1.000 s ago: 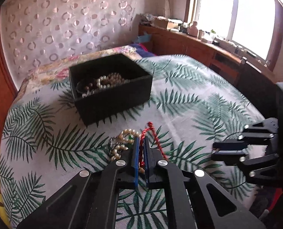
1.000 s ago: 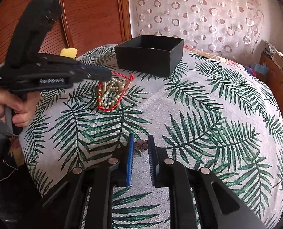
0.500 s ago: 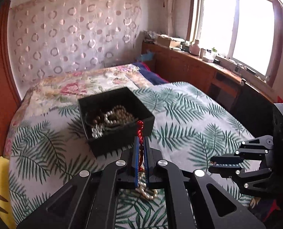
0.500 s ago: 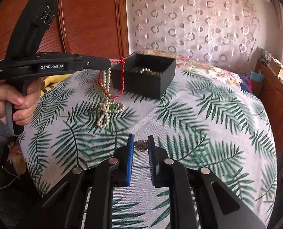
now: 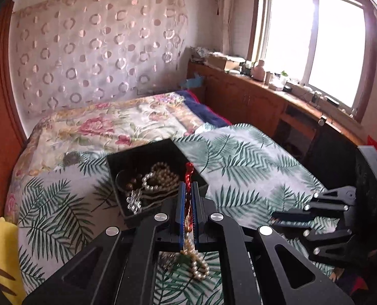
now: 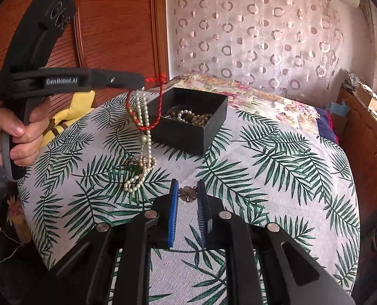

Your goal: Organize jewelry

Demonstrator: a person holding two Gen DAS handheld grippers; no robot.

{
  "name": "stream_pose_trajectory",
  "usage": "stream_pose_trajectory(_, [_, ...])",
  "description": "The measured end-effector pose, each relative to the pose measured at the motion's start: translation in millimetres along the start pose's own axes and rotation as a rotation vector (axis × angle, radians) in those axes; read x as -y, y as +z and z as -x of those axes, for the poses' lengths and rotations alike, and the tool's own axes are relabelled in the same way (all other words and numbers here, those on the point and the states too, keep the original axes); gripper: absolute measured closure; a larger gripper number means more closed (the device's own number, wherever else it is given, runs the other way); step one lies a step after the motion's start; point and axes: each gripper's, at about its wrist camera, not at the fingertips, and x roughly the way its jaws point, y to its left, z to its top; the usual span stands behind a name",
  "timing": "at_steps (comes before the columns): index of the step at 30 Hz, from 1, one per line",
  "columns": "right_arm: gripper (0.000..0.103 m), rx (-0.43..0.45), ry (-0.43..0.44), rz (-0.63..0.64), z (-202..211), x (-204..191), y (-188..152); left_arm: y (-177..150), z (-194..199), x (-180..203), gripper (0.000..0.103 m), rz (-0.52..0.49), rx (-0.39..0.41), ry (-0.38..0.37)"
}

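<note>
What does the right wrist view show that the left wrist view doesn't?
Only the right wrist view: a small flower-shaped metal brooch between the right hand-held gripper fingers, and the pearl strand's lower end resting on the leaf-print cloth. Only the left: the window. Both: the black jewelry box, and the left hand-held gripper clamping the red cord.

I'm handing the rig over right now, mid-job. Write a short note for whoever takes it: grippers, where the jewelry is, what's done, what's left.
Left gripper: shut on the red cord, held up beside the black box. The pearl strand hangs from that grip; its lower end seems to rest on the leaf-print cloth, next to a green piece.

Right gripper: fingers narrowly apart around a small flower-shaped brooch; contact is unclear.

Done: the box already holds pearls and other beads.

Left: carry the cord and pearl strand over the box and drop them in, then the brooch and the green piece.
</note>
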Motion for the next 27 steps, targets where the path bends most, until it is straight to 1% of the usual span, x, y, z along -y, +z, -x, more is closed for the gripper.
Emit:
stream_pose_trajectory(2, [0.087, -0.005, 0.002, -0.003, -1.3, 0.3, -1.8, -10.9, -3.3, -3.6, 0.099, 0.004, -0.033, -0.004])
stream_pose_trajectory(5, [0.087, -0.014, 0.002, -0.001, -3.9, -0.6, -5.8, -35.6, -9.4, -12.9, 0.099, 0.008, -0.088, 0.012])
stream_pose_trajectory(11, [0.087, -0.021, 0.006, -0.002, -7.5, -1.7, -9.7, -76.6, -19.2, -44.7, 0.099, 0.066, -0.179, 0.063])
stream_pose_trajectory(13, [0.087, -0.022, 0.007, 0.001, -8.8, -3.2, -9.6, -83.4, -21.3, -53.2, 0.099, 0.078, -0.202, 0.087])
stream_pose_trajectory(19, [0.087, -0.026, 0.014, 0.011, -12.5, -8.1, -9.5, -96.7, -20.5, -67.3, 0.097, 0.095, -0.229, 0.11])
stream_pose_trajectory(20, [0.087, -0.027, 0.014, 0.012, -12.6, -8.1, -9.2, -97.3, -20.5, -68.9, 0.094, 0.096, -0.23, 0.112])
stream_pose_trajectory(21, [0.087, -0.027, 0.014, 0.014, -12.7, -8.6, -9.0, -97.4, -20.8, -71.6, 0.087, 0.098, -0.231, 0.112])
stream_pose_trajectory(23, [0.087, -0.028, 0.014, 0.014, -13.5, -8.8, -8.8, -95.6, -19.8, -75.2, 0.076, 0.104, -0.225, 0.118])
stream_pose_trajectory(27, [0.087, -0.028, 0.014, 0.014, -13.4, -8.9, -9.0, -86.6, -22.2, -79.8, 0.073, 0.112, -0.219, 0.114])
